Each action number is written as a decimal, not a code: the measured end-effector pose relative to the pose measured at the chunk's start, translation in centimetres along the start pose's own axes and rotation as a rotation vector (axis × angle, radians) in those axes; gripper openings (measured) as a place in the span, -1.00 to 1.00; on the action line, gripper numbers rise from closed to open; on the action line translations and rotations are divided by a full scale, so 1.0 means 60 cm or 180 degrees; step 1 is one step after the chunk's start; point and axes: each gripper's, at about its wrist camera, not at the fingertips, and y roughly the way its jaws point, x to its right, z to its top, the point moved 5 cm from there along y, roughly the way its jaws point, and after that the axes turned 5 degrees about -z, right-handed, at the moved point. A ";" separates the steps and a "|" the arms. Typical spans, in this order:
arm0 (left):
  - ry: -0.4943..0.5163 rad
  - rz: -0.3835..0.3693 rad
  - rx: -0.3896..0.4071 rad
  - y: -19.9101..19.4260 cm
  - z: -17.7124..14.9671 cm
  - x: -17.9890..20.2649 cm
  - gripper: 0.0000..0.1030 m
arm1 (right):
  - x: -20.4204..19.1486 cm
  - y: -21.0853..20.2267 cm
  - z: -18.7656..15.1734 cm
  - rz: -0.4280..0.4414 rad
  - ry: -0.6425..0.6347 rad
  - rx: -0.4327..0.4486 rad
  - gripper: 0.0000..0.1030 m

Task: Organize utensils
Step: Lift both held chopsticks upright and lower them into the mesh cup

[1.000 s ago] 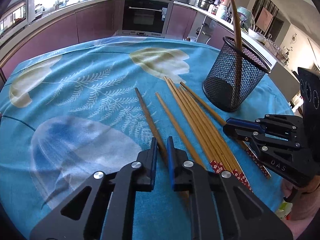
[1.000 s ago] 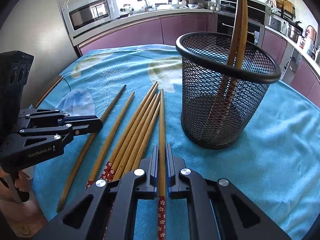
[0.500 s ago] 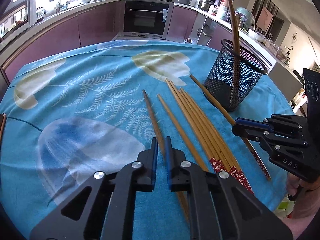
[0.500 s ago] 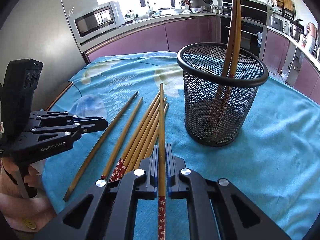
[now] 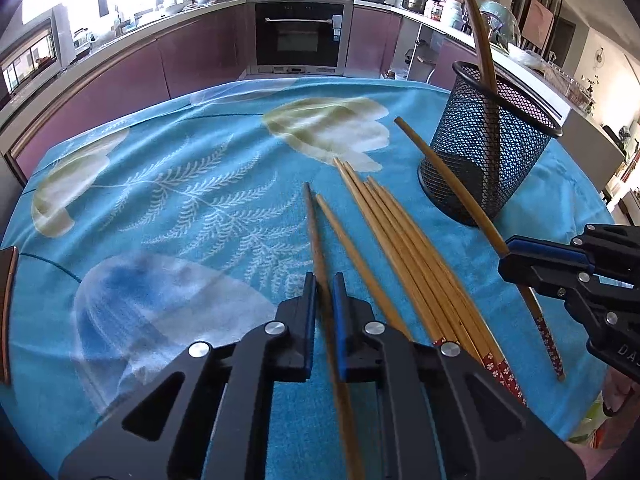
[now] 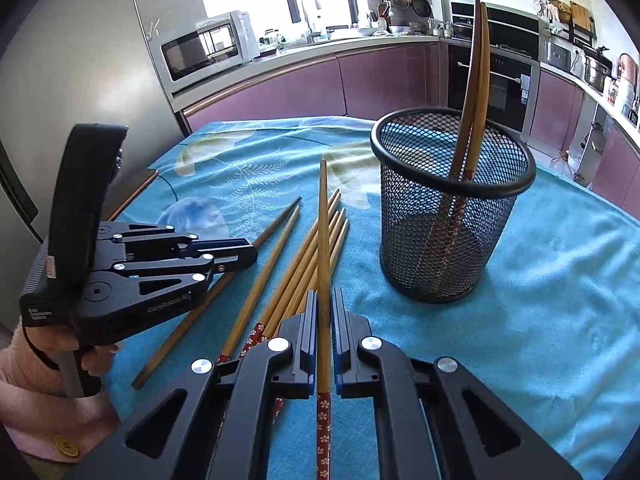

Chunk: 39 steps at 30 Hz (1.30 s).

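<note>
My left gripper [image 5: 322, 280] is shut on a dark brown chopstick [image 5: 314, 228] that lies along the blue cloth. It also shows in the right wrist view as left gripper [image 6: 250, 252], pinching the dark chopstick [image 6: 280, 220]. My right gripper [image 6: 324, 296] is shut on a light chopstick [image 6: 323, 232] with a red flowered end, its tip raised above the pile. A black mesh holder [image 6: 440, 248] stands right of it with two chopsticks [image 6: 476, 80] inside. Several loose light chopsticks [image 5: 400, 248] lie between the grippers. From the left wrist view the right gripper [image 5: 508, 256] sits near the holder [image 5: 480, 168].
A blue patterned cloth [image 5: 180, 208] covers the round table. A hand in a pink sleeve [image 6: 24, 368] holds the left gripper at the table's near edge. Purple kitchen cabinets, an oven [image 5: 300, 36] and a microwave [image 6: 204, 48] ring the table.
My right gripper has risen with its chopstick, whose tip has lifted off the pile. The left gripper's jaws have narrowed onto the dark chopstick and it has tilted slightly.
</note>
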 end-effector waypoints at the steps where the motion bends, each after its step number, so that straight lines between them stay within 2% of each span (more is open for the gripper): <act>1: -0.0018 -0.0014 0.0005 -0.001 0.000 0.000 -0.85 | 0.001 -0.004 0.000 0.0006 -0.0001 0.0014 -0.89; 7: -0.0053 -0.0130 0.0083 -0.026 0.002 0.002 -0.86 | 0.000 -0.027 0.007 0.0044 -0.0008 0.0120 -0.89; 12: -0.0063 -0.0398 0.0238 -0.077 0.015 0.005 -0.86 | 0.007 -0.054 0.018 0.0112 0.0045 0.0258 -0.89; 23: -0.0003 -0.1039 0.0743 -0.206 0.060 0.035 -0.86 | 0.036 -0.115 0.052 0.0152 0.0169 0.0604 -0.89; 29: -0.0002 -0.1187 0.0966 -0.249 0.093 0.041 -0.86 | 0.055 -0.140 0.073 0.0126 0.0199 0.0768 -0.89; 39: 0.0096 -0.1310 0.1303 -0.287 0.178 0.076 -0.86 | 0.084 -0.184 0.128 0.0042 0.0194 0.1052 -0.89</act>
